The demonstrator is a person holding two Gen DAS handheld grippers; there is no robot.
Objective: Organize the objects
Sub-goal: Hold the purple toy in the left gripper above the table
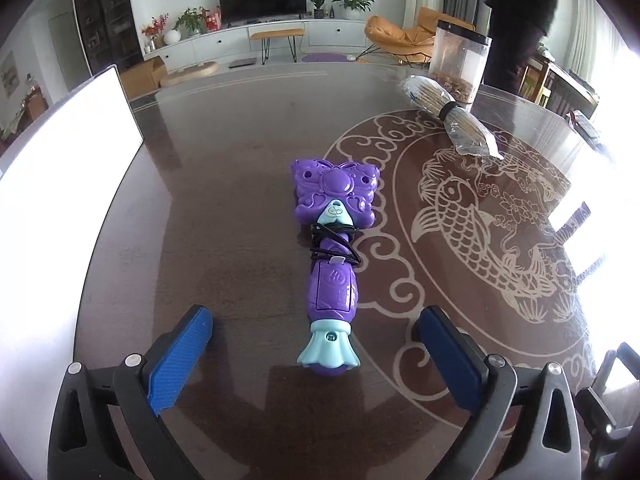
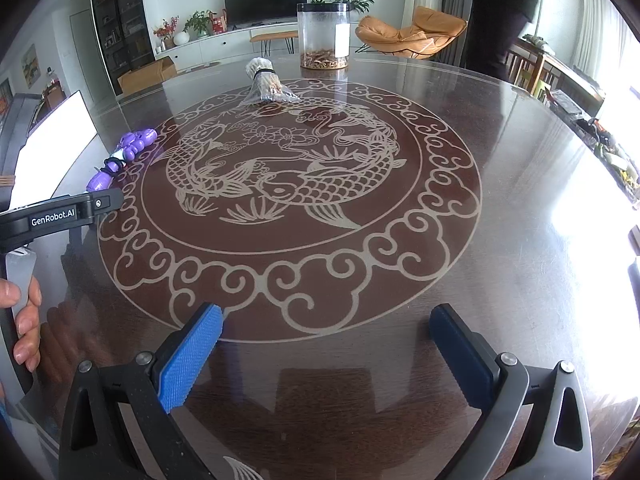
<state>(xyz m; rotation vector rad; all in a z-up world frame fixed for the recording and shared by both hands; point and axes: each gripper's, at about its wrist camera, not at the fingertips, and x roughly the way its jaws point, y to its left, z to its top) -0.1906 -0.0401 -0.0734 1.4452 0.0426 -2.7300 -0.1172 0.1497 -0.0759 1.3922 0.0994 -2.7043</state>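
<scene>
The purple toy wand point(image 1: 334, 256) lies flat on the dark glass-topped counter point(image 1: 224, 208), its butterfly-shaped head pointing away toward the far side and its pale blue flared end nearest the left claw point(image 1: 314, 344). A black cord point(image 1: 334, 246) is wound around its middle. It sits just at the outer edge of the round fish-and-cloud pattern point(image 2: 288, 176) set in the counter. The left claw is released, its blue pads point(image 1: 180, 356) spread wide on either side of the wand's blue end and touching nothing. To the wand's left a bright white board point(image 1: 60, 208) stands along the counter's edge. Farther off, a plastic-wrapped bundle of thin sticks point(image 1: 452, 116) lies on the pattern's far rim, and just behind it stands a clear jar point(image 2: 323, 36) with a dark lid and some brownish bits at the bottom. The right claw point(image 2: 324, 344) hangs over the near rim of the pattern, also released and empty.
</scene>
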